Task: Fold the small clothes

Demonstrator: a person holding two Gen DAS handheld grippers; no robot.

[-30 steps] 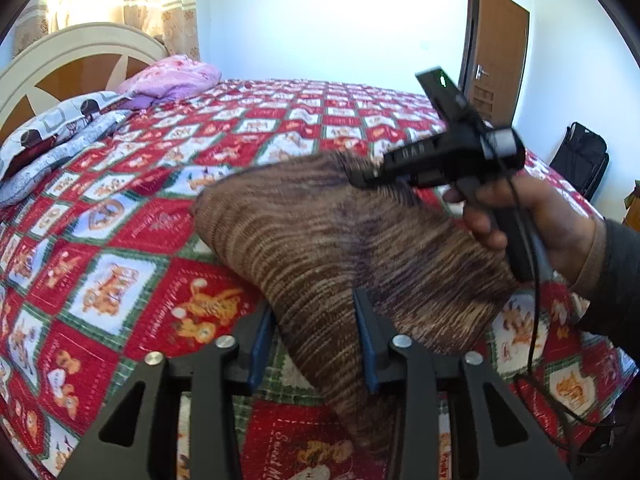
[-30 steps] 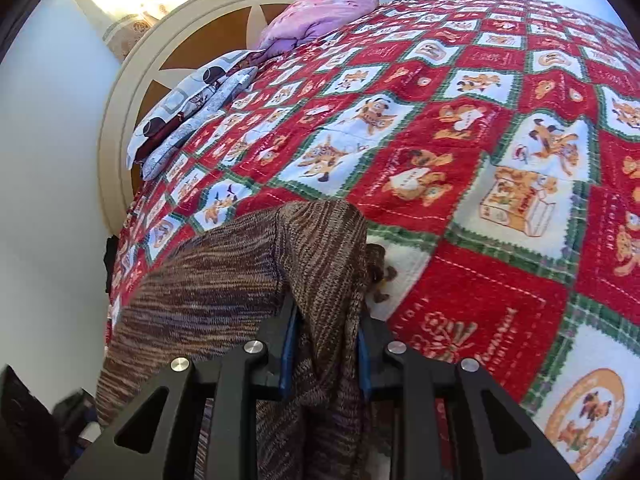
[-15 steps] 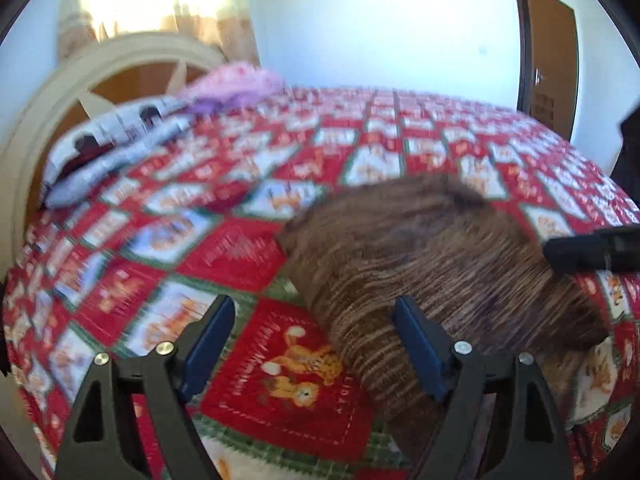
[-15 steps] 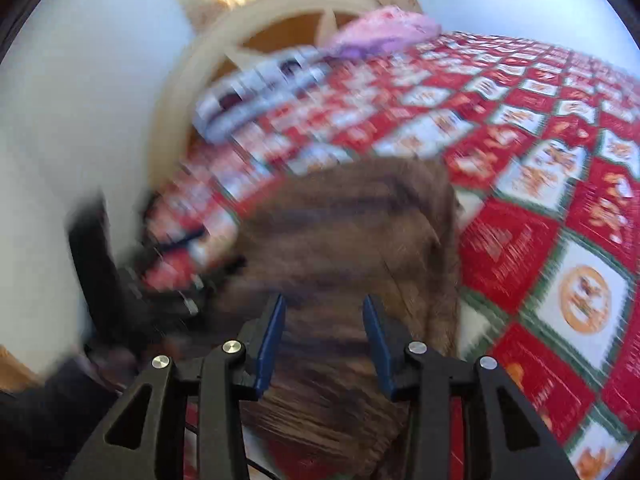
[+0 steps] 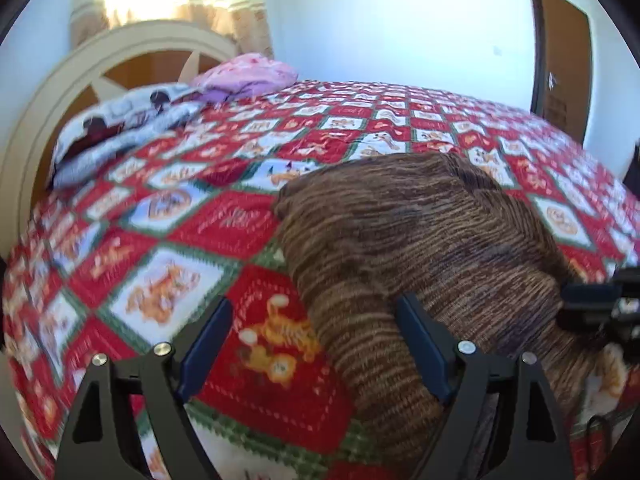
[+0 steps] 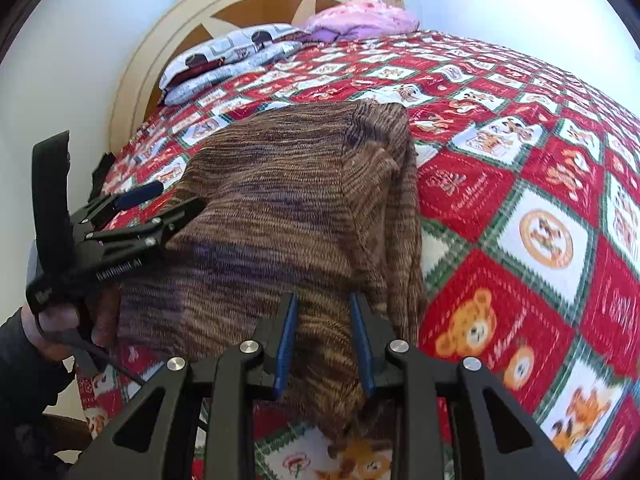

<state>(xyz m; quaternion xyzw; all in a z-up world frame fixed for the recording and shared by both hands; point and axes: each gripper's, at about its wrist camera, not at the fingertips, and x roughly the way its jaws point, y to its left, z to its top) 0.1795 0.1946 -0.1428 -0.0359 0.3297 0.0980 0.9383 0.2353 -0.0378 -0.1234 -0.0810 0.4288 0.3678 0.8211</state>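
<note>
Quilt [image 5: 248,224] bears sweater [image 5: 420,240]; left tongs [image 5: 312,344] gape, right tongs [image 6: 324,336] closing unclamped.

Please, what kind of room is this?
Most likely a home bedroom: a bed under a red cartoon quilt, a rounded headboard with pillows, and a wooden door.

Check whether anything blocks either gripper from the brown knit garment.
Nothing visible does. The brown knit garment lies directly under the open left gripper, and the right gripper is closing with its fabric already between the jaws.
</note>
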